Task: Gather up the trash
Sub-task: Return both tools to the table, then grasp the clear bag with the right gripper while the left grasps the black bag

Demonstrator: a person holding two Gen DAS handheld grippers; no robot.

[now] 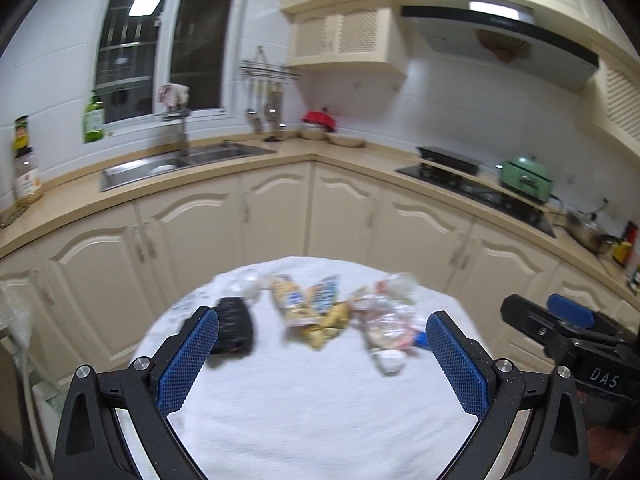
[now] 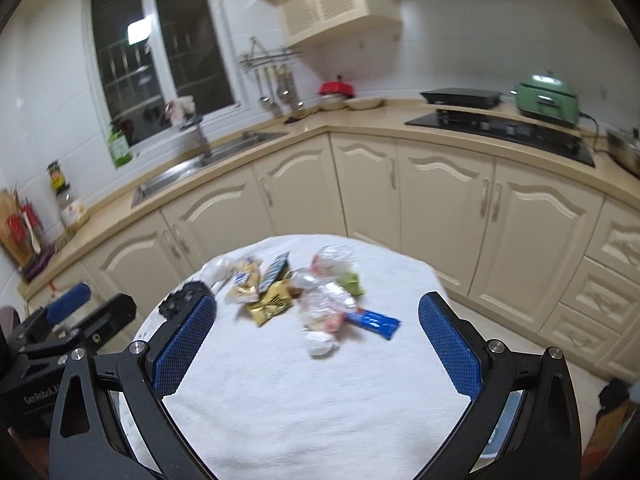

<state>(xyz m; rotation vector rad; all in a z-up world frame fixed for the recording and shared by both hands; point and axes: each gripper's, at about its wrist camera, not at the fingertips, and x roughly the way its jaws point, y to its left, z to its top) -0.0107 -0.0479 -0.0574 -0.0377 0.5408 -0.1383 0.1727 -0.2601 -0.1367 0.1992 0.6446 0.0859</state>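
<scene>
We work above a round table (image 2: 304, 400) covered with a white cloth, in a kitchen with cream cabinets (image 2: 440, 200) behind it. Both tongs hang over the near part of the table. Neither one holds anything. The left gripper (image 1: 322, 344) has its blue pads spread wide, and the right gripper (image 2: 316, 334) is spread wide as well.

The trash lies in a loose heap on the far half of the cloth, away from the edge. From big to small, we see the clear plastic wrappers (image 2: 328, 300), the yellow snack bags (image 2: 264, 292), a black crumpled thing (image 1: 234, 330) at the left side, a blue bar wrapper (image 2: 374, 322) at the right side, and a small white crumpled ball (image 2: 320, 344) nearest to us.

In our judgement, the step now is the first reach. We should choose one piece at the border of the heap, maybe the blue wrapper for the right gripper. Thin film slips, so we should pinch a raised fold, not the cloth.
</scene>
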